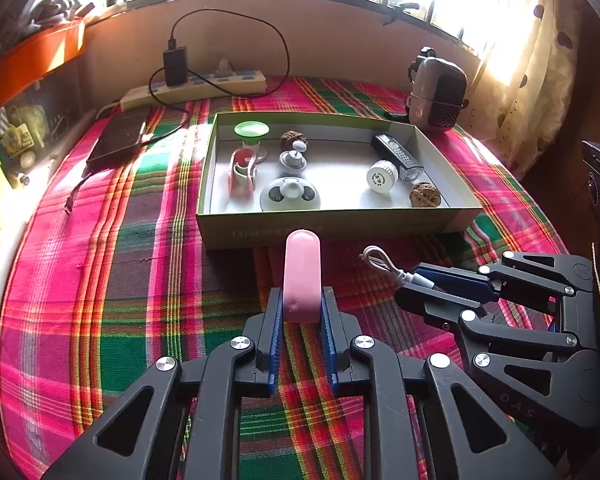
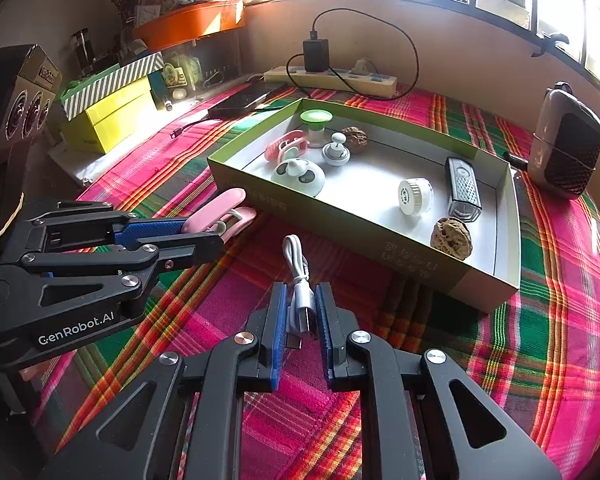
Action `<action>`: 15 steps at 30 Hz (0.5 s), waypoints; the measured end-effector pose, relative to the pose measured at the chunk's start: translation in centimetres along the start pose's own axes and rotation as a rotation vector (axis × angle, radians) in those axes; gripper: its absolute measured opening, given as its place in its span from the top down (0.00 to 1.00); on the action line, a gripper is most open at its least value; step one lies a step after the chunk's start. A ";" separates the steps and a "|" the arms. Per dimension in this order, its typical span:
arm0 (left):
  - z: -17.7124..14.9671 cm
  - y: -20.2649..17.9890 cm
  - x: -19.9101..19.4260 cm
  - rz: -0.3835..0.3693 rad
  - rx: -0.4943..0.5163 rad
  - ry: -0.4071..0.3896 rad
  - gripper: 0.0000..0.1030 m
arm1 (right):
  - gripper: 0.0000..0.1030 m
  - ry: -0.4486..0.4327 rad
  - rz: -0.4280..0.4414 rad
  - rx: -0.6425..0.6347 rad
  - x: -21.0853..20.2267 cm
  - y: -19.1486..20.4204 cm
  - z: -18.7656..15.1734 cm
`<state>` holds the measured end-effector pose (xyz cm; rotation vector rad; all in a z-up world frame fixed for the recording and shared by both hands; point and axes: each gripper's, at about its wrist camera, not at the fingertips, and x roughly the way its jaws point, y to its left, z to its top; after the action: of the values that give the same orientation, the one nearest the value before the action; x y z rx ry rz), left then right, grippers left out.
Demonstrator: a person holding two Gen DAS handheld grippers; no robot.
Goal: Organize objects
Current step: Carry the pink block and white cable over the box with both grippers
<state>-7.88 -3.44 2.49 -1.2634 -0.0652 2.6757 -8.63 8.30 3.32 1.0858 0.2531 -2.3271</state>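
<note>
We see a tabletop covered by a plaid cloth [image 1: 140,280]. On it a shallow green box [image 1: 340,224] sits centrally, a power strip [image 1: 196,90] and dark phone [image 1: 118,140] lie far left, and a grey speaker [image 1: 438,94] stands far right.

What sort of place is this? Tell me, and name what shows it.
Probably a lived-in room at home, at a table under a window. A plaid tablecloth covers it, a power strip with a charger plugged in lies by the wall, and a curtain hangs at the window.
</note>
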 end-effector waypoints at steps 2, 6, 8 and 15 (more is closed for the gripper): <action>0.1 -0.1 -0.3 0.000 0.001 -0.007 0.85 | 0.85 -0.005 0.002 0.010 -0.2 -0.2 0.0; 0.4 -0.3 -0.9 0.004 0.006 -0.029 0.85 | 0.85 -0.022 -0.004 0.020 -0.8 -0.3 0.0; 0.6 -0.3 -1.2 0.005 0.006 -0.040 0.85 | 0.85 -0.038 -0.012 0.026 -1.2 -0.5 0.1; 1.3 -0.6 -1.8 0.004 0.010 -0.067 0.85 | 0.85 -0.082 -0.033 0.057 -2.6 -1.5 0.9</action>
<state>-7.70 -3.14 4.72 -1.1714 -0.0583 2.7180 -8.71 10.24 5.74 1.0181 0.1754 -2.4148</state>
